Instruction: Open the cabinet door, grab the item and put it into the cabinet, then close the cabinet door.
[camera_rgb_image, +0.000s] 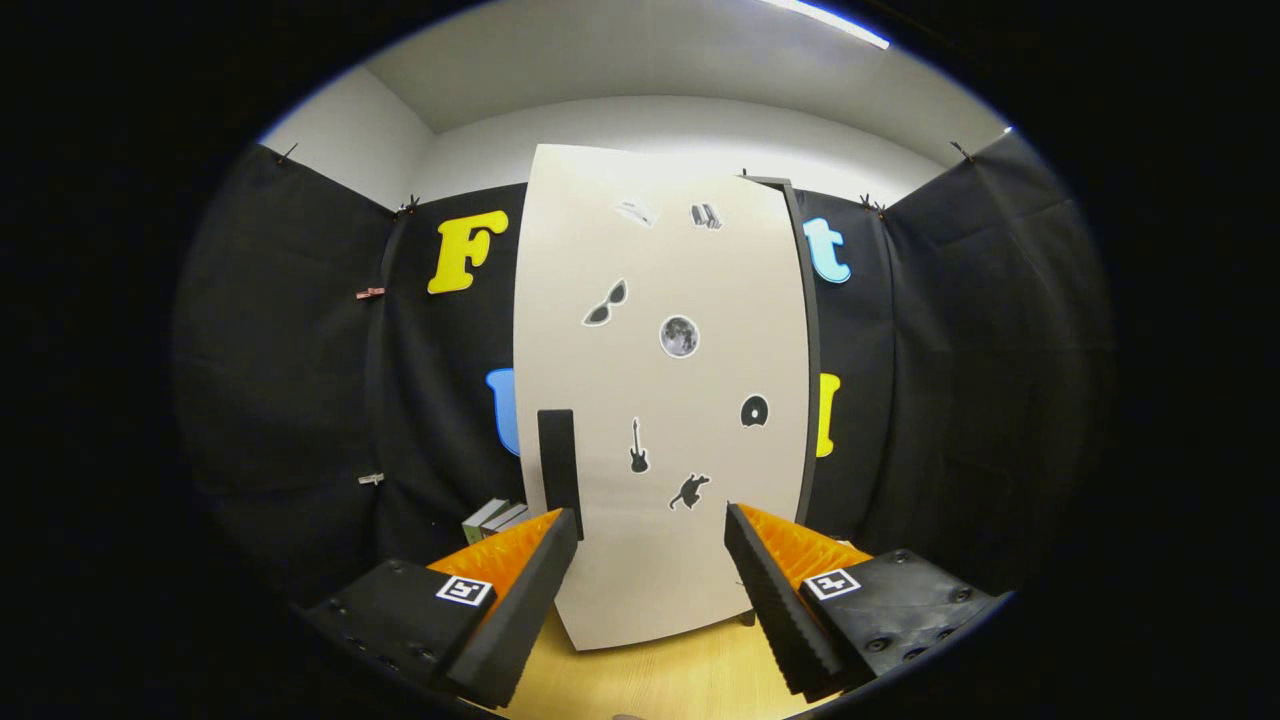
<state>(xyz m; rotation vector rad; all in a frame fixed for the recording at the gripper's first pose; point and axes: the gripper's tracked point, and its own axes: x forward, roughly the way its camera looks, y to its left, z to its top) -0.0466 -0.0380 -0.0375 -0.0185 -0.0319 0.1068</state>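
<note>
Cabinet: stands upright on the table, straight ahead of the fingers; its dark side edge shows along the right of the door.
Door: pale, shut, facing the camera, dotted with small dark stickers.
Table: light wood, under the cabinet and the fingers.
Gripper: jaws spread wide, holding nothing; the lower door shows in the gap between the fingers.
Handle: dark upright bar near the door's left edge, just above the left fingertip.
Item: book-like stack, left of the cabinet, behind the left finger.
</note>
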